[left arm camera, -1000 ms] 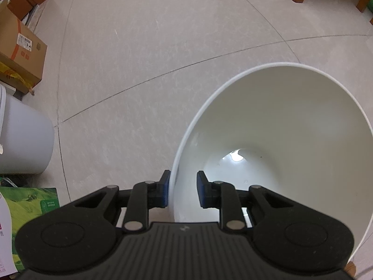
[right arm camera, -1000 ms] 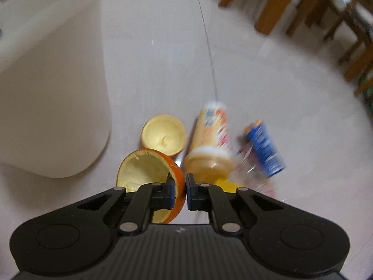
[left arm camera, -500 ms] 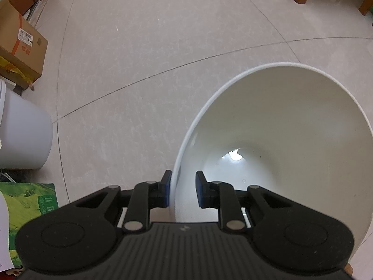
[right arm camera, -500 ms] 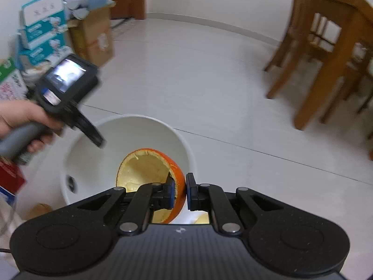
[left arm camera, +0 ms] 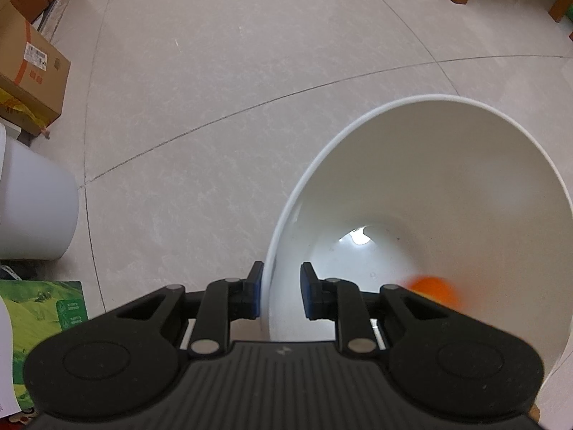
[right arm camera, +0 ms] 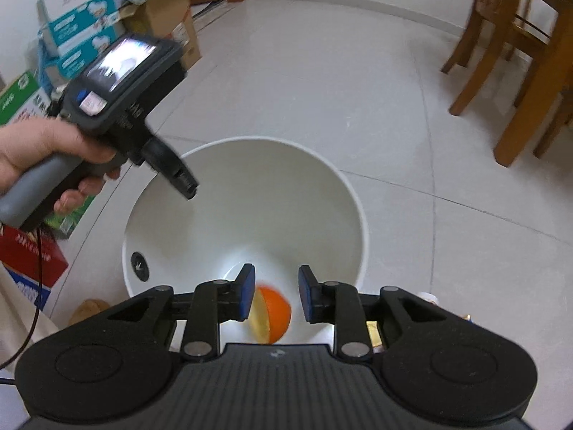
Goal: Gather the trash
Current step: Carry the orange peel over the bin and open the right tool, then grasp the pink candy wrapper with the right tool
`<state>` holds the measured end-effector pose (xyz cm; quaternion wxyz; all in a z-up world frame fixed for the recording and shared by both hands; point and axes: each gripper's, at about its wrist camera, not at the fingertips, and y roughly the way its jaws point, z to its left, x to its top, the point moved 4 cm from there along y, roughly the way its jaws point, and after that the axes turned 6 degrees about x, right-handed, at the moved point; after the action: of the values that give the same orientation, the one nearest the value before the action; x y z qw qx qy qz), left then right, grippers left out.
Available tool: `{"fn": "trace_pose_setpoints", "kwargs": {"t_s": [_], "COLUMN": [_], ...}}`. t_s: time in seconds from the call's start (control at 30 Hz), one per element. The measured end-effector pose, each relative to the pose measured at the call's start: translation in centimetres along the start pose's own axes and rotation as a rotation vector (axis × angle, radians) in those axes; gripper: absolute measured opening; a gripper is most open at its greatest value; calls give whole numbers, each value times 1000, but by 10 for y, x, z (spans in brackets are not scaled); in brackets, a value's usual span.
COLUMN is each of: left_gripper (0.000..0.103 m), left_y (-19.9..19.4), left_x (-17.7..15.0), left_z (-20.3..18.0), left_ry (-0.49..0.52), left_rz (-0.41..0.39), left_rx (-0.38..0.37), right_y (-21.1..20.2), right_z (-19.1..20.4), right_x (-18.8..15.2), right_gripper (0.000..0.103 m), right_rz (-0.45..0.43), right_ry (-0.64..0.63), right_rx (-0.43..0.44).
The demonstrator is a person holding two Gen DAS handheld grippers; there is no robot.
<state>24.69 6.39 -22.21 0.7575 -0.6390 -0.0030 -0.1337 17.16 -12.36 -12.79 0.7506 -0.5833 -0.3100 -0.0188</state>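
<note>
A white bin (right arm camera: 250, 193) stands on the tiled floor below both grippers. My right gripper (right arm camera: 274, 294) is open above the bin's near side. A halved orange peel (right arm camera: 272, 319), blurred, is loose just under its fingers, inside the bin's mouth. The left wrist view catches the same orange peel (left arm camera: 433, 290) as an orange smear deep in the bin (left arm camera: 447, 179). My left gripper (left arm camera: 281, 294) straddles the bin's rim, one finger outside, one inside, with a gap to the inner finger. A hand holds that left gripper (right arm camera: 188, 188) at the bin's left edge.
Cardboard boxes (right arm camera: 157, 25) and cartons line the left wall. A pale bucket (left arm camera: 35, 208) and a green box (left arm camera: 43, 308) sit left of the bin. Wooden chair legs (right arm camera: 519, 71) stand at the right. Small bits of trash (right arm camera: 429, 297) lie on the floor beside the bin.
My right gripper carried the orange peel from the floor pile to above the bin, then opened; the peel now drops free. The left gripper stayed at the rim.
</note>
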Motion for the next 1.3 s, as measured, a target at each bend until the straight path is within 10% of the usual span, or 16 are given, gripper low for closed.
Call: {"fn": "trace_pose_setpoints", "kwargs": {"t_s": [0.33,0.77,0.83,0.9,1.3], "left_gripper": [19,20,20,20,20], "left_y": [-1,-1,-1,-2,-2], "left_x": [-1,1,1,2,1], "left_z": [-1,-3,-3,-5,-4], "left_ry": [6,17,22,23,28], "left_rz": [-3,-3,-3,-4,0], "left_rx": [6,9,12,13,6], "right_y": [-4,166,180,187,76], "right_z": [-61,-101,-100,-102,-92], "right_x": [-68,-245,-250,-250,-165], "right_gripper": [55,54,52,14,8], "right_rz": [-2,425,431,453,239], "right_ry": [159,112,100,115,186], "right_rx": [-128,-205,-207,-218,-206]}}
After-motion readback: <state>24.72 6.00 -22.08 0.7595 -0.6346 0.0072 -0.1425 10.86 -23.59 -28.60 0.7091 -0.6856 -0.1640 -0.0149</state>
